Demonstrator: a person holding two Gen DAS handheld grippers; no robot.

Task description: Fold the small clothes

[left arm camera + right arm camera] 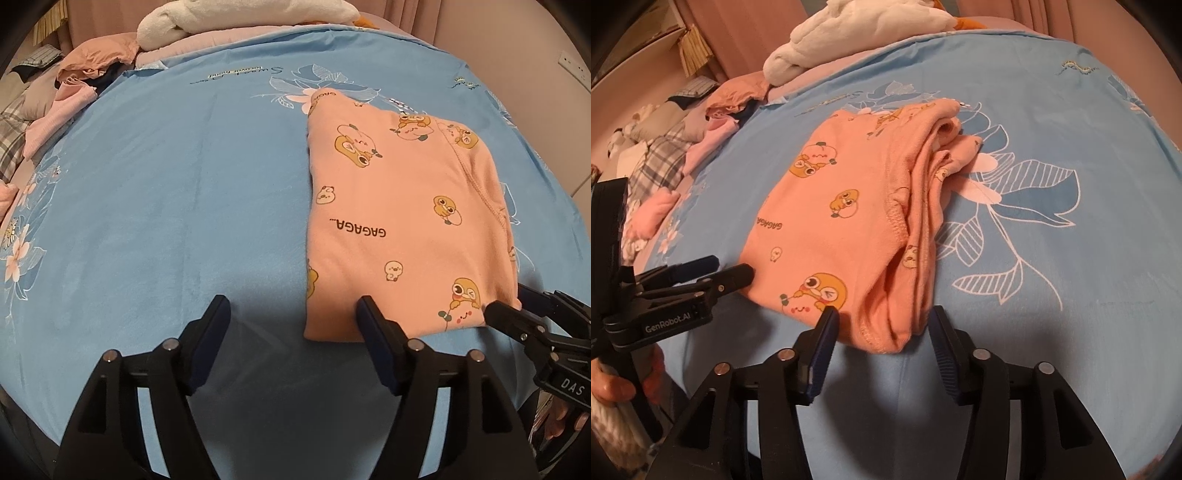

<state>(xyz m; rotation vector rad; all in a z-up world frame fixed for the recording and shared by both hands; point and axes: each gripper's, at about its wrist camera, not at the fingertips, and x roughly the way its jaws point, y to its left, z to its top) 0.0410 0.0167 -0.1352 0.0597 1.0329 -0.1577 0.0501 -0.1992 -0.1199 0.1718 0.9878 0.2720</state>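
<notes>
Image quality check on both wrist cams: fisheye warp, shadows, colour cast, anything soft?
Left wrist view: strong barrel warp bows the blue sheet, dark vignette at the corners, left gripper throws a soft shadow on the sheet, folded pink garment sharp enough to read its print. Right wrist view: same warp, warm pinkish cast, shadow below the right gripper, background pile of clothes softer.

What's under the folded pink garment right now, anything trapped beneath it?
The folded pink garment lies on the blue floral sheet. Its own layers show stacked at the right edge. Whatever lies directly beneath is covered and cannot be seen.
</notes>
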